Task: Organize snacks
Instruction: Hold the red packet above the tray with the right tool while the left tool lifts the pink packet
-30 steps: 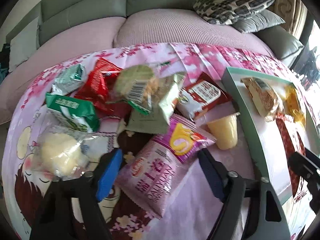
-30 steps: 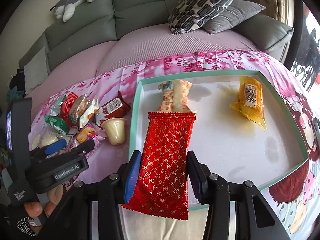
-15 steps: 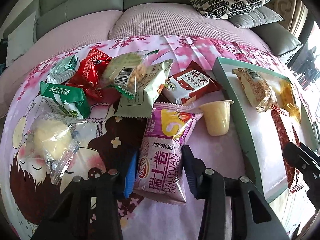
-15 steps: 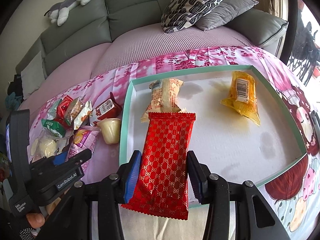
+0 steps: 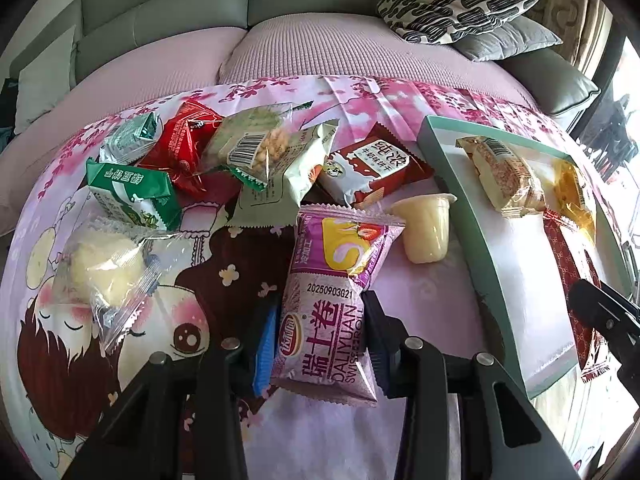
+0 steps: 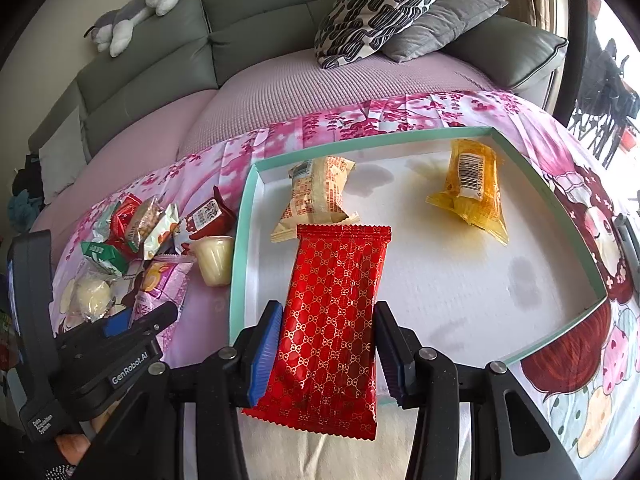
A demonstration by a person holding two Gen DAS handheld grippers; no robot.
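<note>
A purple swiss roll pack (image 5: 332, 280) lies on the flowered cloth, and my left gripper (image 5: 320, 304) is closing on its lower half with both blue pads against its sides. My right gripper (image 6: 328, 308) is shut on a red gold-patterned packet (image 6: 336, 272), which it holds over the front-left part of the teal-rimmed white tray (image 6: 244, 220). Inside the tray lie a beige bread pack (image 6: 316, 196) and a yellow pack (image 6: 472, 188). A jelly cup (image 5: 426, 228) stands between the purple pack and the tray.
A heap of snacks sits at the left: a green pack (image 5: 128, 196), a red pack (image 5: 180, 152), a clear nut pack (image 5: 256, 148), a brown biscuit pack (image 5: 372, 164) and a clear bun pack (image 5: 104, 268). Behind it all are a sofa and cushions (image 6: 376, 4).
My left gripper has come down over the purple pack and its jaws have narrowed from wide apart to touching the pack's sides. The right gripper still holds the red packet in place.
</note>
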